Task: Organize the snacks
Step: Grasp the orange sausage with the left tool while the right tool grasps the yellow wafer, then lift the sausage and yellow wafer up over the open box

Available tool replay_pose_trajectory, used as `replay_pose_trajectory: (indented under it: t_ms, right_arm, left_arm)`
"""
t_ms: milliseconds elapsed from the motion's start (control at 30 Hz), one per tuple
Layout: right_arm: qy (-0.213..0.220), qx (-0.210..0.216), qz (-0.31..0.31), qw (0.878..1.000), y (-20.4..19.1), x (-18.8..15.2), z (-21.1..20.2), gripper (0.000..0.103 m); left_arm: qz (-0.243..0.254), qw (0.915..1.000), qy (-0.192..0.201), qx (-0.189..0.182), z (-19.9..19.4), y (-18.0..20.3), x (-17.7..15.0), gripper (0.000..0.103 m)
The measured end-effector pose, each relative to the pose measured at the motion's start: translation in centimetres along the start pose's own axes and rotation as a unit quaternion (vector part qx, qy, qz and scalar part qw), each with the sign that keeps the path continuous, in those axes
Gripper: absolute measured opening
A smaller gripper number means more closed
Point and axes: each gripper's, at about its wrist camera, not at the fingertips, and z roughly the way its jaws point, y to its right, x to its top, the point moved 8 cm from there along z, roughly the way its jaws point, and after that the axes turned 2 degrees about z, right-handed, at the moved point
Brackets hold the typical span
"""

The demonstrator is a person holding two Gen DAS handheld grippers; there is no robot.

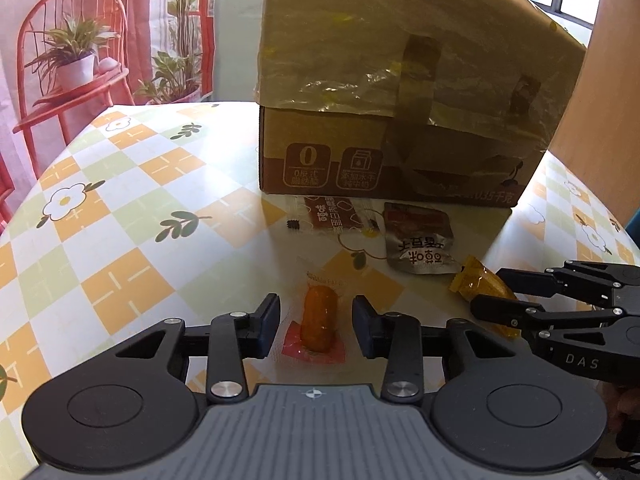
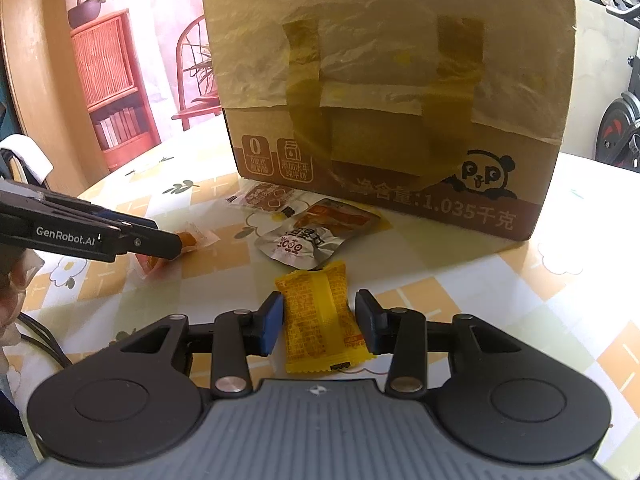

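Observation:
My left gripper (image 1: 316,322) is open, its jaws on either side of an orange sausage snack in clear wrap (image 1: 319,318) lying on the table; it is not clamped. My right gripper (image 2: 320,322) is open around a yellow snack packet (image 2: 320,316), pads close to its sides. A silver packet (image 1: 418,242) (image 2: 304,240) and a clear-and-brown packet (image 1: 332,218) (image 2: 264,196) lie in front of a cardboard box (image 1: 400,80) (image 2: 392,80). The right gripper also shows in the left wrist view (image 1: 496,292), and the left gripper in the right wrist view (image 2: 176,242).
The table (image 1: 120,208) has a checked orange, green and white flower cloth. The tall taped box stands at the back centre. A red chair with potted plants (image 1: 72,64) is beyond the far left edge. A red bookcase (image 2: 112,88) and a bike (image 2: 620,120) stand behind.

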Motion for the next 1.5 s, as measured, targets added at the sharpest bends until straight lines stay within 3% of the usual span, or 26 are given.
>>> replay_pose_trajectory:
  t_ms: [667, 733, 800, 1033, 1500]
  right_arm:
    - [0.002, 0.006, 0.008, 1.000, 0.1, 0.0, -0.1, 0.042]
    - [0.002, 0.006, 0.008, 1.000, 0.1, 0.0, -0.1, 0.042]
    - [0.002, 0.006, 0.008, 1.000, 0.1, 0.0, -0.1, 0.042]
    - [0.002, 0.006, 0.007, 1.000, 0.1, 0.0, -0.1, 0.042]
    - [0.001, -0.003, 0.018, 1.000, 0.6, 0.2, -0.5, 0.037]
  left_arm:
    - [-0.015, 0.9998, -0.007, -0.013, 0.2, -0.2, -0.7, 0.043]
    - [-0.016, 0.9996, -0.005, -0.021, 0.2, -0.2, -0.7, 0.035]
    - [-0.011, 0.9994, 0.007, -0.032, -0.1, 0.2, -0.5, 0.017]
    - [0.008, 0.9993, 0.021, -0.029, -0.7, 1.0, -0.3, 0.017]
    - [-0.009, 0.9987, 0.046, -0.020, -2.3, -0.2, 1.4, 0.017]
